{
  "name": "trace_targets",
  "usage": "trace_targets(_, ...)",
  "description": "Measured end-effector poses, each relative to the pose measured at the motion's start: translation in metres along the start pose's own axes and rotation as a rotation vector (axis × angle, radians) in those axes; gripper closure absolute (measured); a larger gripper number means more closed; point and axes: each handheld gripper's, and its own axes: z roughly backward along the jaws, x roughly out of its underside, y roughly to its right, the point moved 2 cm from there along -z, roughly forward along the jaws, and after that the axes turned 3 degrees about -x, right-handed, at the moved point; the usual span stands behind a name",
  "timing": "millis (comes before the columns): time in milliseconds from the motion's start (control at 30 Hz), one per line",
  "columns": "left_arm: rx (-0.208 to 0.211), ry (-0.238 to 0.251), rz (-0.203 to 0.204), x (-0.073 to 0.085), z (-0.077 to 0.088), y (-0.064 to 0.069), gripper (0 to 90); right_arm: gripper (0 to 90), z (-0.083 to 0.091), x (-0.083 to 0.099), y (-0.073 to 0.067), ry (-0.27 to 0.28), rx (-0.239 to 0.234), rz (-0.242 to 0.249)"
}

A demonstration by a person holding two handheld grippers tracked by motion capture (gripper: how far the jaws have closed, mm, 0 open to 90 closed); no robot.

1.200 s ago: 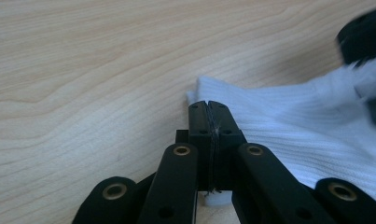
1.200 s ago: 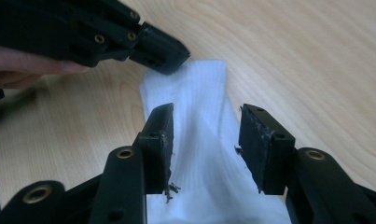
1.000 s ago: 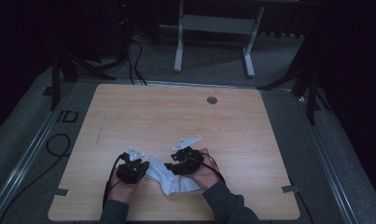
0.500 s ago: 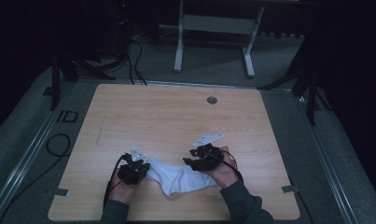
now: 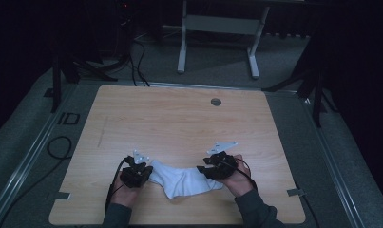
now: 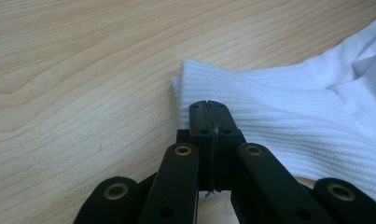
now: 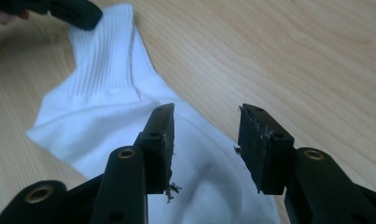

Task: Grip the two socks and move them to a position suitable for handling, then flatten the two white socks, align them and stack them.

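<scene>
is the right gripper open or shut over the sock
Open. The right gripper has a clear gap between its jaws above the white sock, and the pads do not press on it.

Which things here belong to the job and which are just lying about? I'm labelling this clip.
In the job:
white sock, cuff pinched by the shut left gripper
right gripper, jaws open above the sock's other end

Lying about:
round grommet in the table
metal stand and cables on the floor
</scene>
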Motion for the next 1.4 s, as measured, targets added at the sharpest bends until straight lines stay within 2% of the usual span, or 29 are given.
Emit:
trace_targets(700,0.002,0.000,0.000,0.000,-0.001,0.000,89.7,53.2,-0.006,0.026,0.008,-0.061,-0.011,-0.034)
trace_targets(1400,0.002,0.000,0.003,0.000,-0.001,0.000,89.7,54.3,-0.015,0.035,0.009,-0.085,-0.027,-0.046)
